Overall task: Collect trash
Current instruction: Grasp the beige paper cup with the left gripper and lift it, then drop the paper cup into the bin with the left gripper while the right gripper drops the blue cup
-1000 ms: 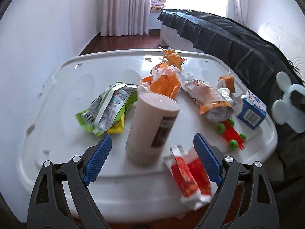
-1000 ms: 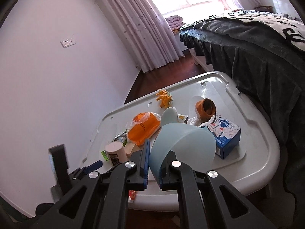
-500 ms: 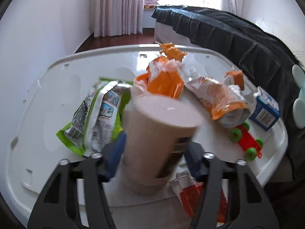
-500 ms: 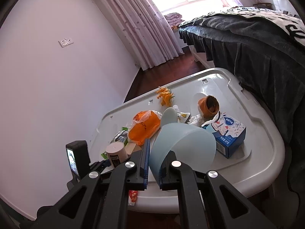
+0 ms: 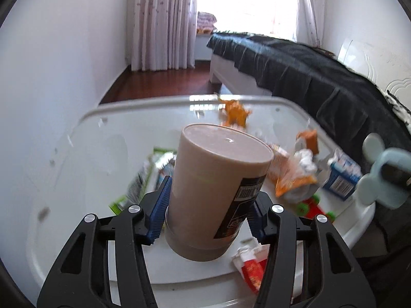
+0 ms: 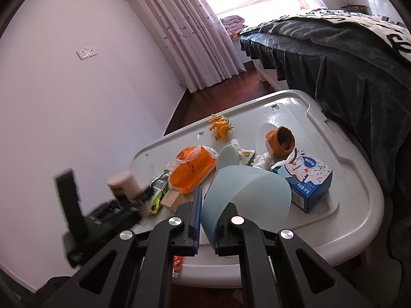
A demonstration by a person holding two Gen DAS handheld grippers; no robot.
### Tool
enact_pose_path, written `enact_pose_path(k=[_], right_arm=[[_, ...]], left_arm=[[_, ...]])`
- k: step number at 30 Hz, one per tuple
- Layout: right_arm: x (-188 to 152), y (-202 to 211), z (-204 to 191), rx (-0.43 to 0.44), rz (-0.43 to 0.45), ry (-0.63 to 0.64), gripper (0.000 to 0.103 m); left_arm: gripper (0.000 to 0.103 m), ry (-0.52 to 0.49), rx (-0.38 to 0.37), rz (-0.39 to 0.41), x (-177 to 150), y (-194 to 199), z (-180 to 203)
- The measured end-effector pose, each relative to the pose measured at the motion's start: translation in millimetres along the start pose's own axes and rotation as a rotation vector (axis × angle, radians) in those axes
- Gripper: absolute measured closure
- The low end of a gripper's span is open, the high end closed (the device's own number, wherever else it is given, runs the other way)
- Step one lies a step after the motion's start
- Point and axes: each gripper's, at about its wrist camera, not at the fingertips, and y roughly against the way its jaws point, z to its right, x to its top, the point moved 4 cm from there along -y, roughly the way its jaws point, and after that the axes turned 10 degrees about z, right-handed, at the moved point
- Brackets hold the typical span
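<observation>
A tall beige cup (image 5: 218, 179) with a black label stands between the blue pads of my left gripper (image 5: 210, 205), which is shut on its lower half, over the near edge of the white table (image 5: 77, 166). The right wrist view shows the same cup (image 6: 123, 182) at the left, blurred. My right gripper (image 6: 206, 220) is shut on the rim of a light-blue plastic bin (image 6: 251, 187), held over the table's front edge. From the left wrist view the bin (image 5: 382, 182) shows at the far right.
Lying on the table are an orange bag (image 6: 192, 169), a green wrapper (image 6: 159, 187), a red wrapper (image 5: 251, 264), a blue carton (image 6: 308, 182), a tipped orange cup (image 6: 280, 141), a toy dinosaur (image 6: 221, 128) and a red toy car (image 5: 313, 208). A dark bed (image 6: 359, 64) borders the right.
My left gripper closed from wide open onto the beige cup and rose a little with it. The right gripper and the blue bin stayed where they were.
</observation>
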Motion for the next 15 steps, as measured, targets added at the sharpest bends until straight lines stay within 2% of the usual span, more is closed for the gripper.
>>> enact_pose_path(k=[8,15], right_arm=[[-5,2,-1,0.020,-0.004,0.013,0.096],[-17,10,-8,0.034,-0.008,0.085,0.096]], left_arm=[[0.051,-0.008,0.001,0.084,45,64,15],[0.051,-0.022,0.003,0.100,40,124,32]])
